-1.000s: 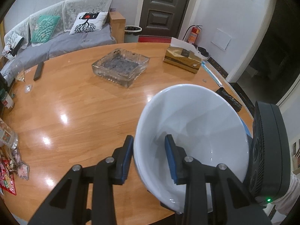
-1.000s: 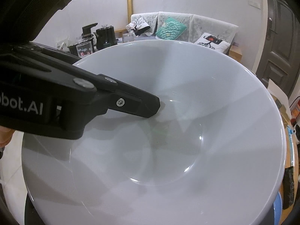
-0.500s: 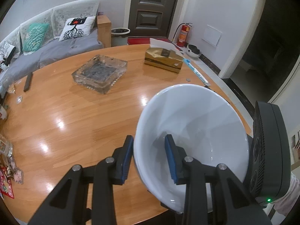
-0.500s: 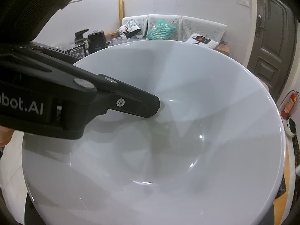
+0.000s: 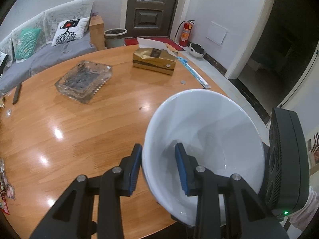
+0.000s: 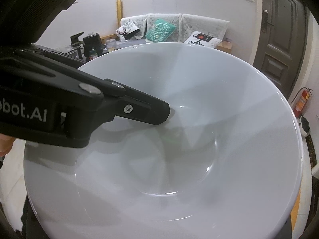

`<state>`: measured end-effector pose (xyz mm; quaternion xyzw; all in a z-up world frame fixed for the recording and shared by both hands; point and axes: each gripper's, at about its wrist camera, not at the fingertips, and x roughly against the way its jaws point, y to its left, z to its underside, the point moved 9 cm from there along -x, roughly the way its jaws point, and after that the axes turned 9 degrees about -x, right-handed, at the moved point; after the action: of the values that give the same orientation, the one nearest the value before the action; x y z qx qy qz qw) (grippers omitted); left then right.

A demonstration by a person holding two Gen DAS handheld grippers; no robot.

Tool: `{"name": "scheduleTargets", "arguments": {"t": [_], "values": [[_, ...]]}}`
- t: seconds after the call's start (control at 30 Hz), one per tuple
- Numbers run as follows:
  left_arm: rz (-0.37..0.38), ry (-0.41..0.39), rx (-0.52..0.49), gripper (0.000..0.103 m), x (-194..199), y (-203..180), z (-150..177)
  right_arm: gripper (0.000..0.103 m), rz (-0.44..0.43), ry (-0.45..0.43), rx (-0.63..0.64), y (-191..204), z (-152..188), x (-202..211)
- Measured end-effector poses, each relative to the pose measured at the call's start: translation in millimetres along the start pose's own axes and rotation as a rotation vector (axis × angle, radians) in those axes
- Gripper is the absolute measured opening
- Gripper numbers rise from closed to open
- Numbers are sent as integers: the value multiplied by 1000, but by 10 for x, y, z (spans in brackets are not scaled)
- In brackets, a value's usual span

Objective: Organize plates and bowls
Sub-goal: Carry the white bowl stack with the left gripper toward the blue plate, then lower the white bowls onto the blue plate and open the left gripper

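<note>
A white bowl is held tilted above the near edge of the wooden table. My left gripper is shut on its rim, one blue pad inside the bowl and one outside. In the right wrist view the bowl fills the frame, and the left gripper's black finger reaches into it. My right gripper's body shows at the right of the left wrist view, close beside the bowl; its fingers are hidden in both views.
A glass ashtray sits on the table's far middle. A gold tissue box and a blue strip lie at the far right. A dark remote lies at the left edge. A sofa stands behind the table.
Both grippers and the bowl have swung together, so the table, ashtray and tissue box have shifted left and nearer in view. The grip on the bowl is unchanged.
</note>
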<state>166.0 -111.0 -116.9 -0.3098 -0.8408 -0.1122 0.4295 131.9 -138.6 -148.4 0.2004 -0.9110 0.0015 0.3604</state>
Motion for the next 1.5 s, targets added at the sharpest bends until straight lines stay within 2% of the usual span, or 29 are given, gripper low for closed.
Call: {"name": "scheduleTargets", "arguments": {"t": [0.47,0.8,1.5], "values": [[38,30,-20,30,-321,-370,-98,102,27,25,-43,-367,342,215],[62,56,-36,30,-538,-576,-139,102,39,44,-72,-589,452,214],[121,96,-22,30,-883,-731,-89,102,67,114,-98,-847,694,181]]}}
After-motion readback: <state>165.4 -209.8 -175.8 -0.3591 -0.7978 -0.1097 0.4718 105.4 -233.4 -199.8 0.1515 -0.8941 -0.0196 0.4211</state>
